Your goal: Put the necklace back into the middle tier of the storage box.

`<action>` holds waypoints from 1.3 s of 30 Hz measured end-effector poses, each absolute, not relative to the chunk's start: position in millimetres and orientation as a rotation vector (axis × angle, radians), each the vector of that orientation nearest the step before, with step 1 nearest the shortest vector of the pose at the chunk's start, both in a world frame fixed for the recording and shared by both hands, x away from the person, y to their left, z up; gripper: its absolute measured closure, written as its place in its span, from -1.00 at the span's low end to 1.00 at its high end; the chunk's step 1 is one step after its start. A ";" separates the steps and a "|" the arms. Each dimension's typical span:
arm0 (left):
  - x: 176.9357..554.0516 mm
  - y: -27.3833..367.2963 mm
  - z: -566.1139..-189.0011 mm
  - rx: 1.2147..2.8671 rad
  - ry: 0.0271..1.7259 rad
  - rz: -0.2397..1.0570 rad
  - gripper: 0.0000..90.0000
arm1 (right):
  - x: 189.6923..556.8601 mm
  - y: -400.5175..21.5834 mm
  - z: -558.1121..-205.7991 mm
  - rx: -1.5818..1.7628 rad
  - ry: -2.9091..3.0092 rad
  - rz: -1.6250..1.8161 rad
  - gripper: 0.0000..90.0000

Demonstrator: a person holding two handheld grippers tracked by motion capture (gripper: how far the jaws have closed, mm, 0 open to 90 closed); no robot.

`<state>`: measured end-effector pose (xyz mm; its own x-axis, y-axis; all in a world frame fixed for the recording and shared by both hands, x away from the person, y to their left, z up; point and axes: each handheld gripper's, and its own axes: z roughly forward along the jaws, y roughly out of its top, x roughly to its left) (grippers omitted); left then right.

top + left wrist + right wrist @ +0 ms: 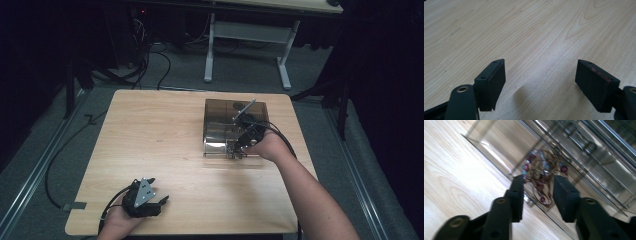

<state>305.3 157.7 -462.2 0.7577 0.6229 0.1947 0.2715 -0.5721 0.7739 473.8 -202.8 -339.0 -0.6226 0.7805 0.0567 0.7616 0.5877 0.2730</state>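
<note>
A smoky clear plastic box stands on the right half of the wooden table. Its low clear drawer sticks out at the front and holds a tangle of beaded jewellery with dark red and blue beads. My right gripper points down into that drawer. In the right gripper view its jaws stand partway apart, on either side of the beads, and I see no pad pressing on them. My left gripper rests near the table's front left corner, open and empty, over bare wood.
A thin metal rod leans over the top of the box. A cable trails from the right gripper. Beyond the table stand a white desk frame and floor cables.
</note>
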 end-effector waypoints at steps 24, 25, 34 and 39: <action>305.2 157.6 -462.3 2.183 0.672 0.589 -0.45 | 489.7 -202.6 -367.3 1.362 2.642 0.313 0.94; 305.2 157.7 -462.2 2.187 0.670 0.591 -0.45 | 489.5 -202.9 -362.4 1.368 2.632 0.324 0.94; 305.1 157.7 -462.3 2.187 0.670 0.590 -0.45 | 496.7 -190.2 -359.0 1.356 2.623 0.373 0.95; 305.2 157.9 -462.4 2.181 0.672 0.588 -0.45 | 500.2 -179.4 -372.6 1.356 2.652 0.361 0.95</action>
